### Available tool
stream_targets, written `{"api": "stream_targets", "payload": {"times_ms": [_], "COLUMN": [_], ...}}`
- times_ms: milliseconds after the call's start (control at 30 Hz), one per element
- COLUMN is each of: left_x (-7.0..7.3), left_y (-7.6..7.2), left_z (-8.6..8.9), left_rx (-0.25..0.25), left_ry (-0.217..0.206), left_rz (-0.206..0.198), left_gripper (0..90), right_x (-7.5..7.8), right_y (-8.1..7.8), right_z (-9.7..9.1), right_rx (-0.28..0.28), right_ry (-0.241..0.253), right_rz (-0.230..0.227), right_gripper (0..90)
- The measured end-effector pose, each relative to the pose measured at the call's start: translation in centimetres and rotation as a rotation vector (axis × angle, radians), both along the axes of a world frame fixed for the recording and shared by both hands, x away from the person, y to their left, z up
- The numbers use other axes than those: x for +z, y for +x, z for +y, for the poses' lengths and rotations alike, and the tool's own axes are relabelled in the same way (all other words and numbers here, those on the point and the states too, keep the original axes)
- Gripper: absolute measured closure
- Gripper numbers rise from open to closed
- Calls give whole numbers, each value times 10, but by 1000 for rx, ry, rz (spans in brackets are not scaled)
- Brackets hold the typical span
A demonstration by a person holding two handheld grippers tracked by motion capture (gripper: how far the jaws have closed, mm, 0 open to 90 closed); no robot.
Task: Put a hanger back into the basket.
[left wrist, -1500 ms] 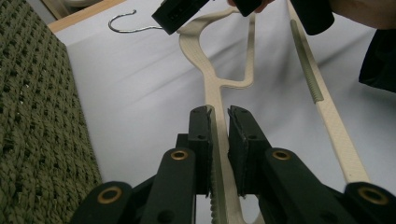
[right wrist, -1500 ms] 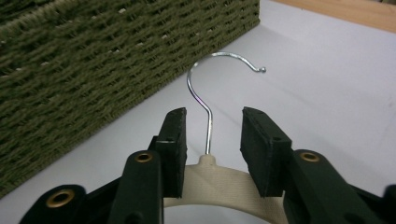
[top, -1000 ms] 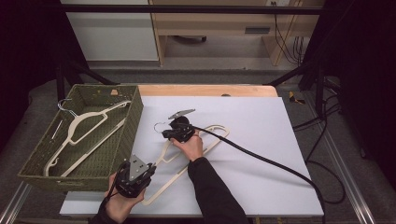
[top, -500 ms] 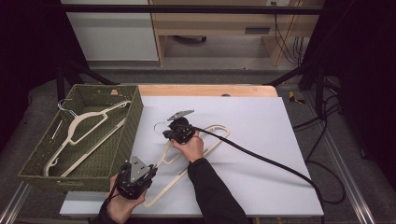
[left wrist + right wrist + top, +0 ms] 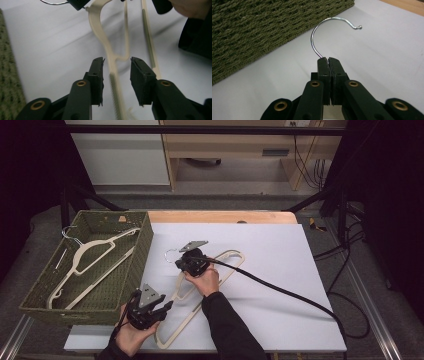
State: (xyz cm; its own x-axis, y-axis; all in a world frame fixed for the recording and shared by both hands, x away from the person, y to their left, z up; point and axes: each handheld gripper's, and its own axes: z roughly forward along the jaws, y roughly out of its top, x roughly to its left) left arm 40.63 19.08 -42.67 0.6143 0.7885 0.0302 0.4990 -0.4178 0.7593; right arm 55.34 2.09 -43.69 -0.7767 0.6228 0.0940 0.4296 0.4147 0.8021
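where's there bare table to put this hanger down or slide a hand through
Bare sheet lies right of the black cable, out to the table edge, and along the far strip behind the hanger. It is crowded on the left: the green basket holds another hanger, with the left tool and right tool close beside it.

Cream plastic hanger (image 5: 200, 285) with a metal hook (image 5: 171, 254).
It lies flat on the white surface at the frame's lower centre, running diagonally, hook toward the upper left.
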Motion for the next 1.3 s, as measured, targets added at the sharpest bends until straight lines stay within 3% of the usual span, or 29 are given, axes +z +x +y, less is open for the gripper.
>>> {"api": "stream_targets", "payload": {"times_ms": [133,167,300,400,600,700,933,1100,1200,1300], "left_x": [-7,-7,-17,-21,-31,-30,-21,-9,0,6], "left_y": [25,25,46,53,69,69,59,49,39,32], "left_z": [-1,-1,-10,-12,-13,-12,-16,-19,-27,-32], "left_rx": [6,6,-1,-2,-15,-6,15,-2,-44,-68], "left_ry": [-29,-29,-74,-84,-209,-226,-275,-301,-316,-286], "left_rz": [27,27,78,99,206,228,208,165,146,118], "left_gripper": [503,485,486,530,699,736,778,836,858,866], "right_x": [-3,-3,-3,-1,3,4,15,26,37,45], "right_y": [-2,-2,-4,-6,-10,-11,-19,-30,-49,-65], "right_z": [-3,-3,-5,-6,-7,-9,-22,-36,-59,-81], "right_rx": [-5,-5,-4,1,11,14,25,33,34,40], "right_ry": [8,8,25,24,24,30,78,102,148,179], "right_rz": [-5,-5,-17,-27,-41,-40,-56,-84,-122,-148], "right_gripper": [897,897,896,896,896,895,878,773,679,590]}}
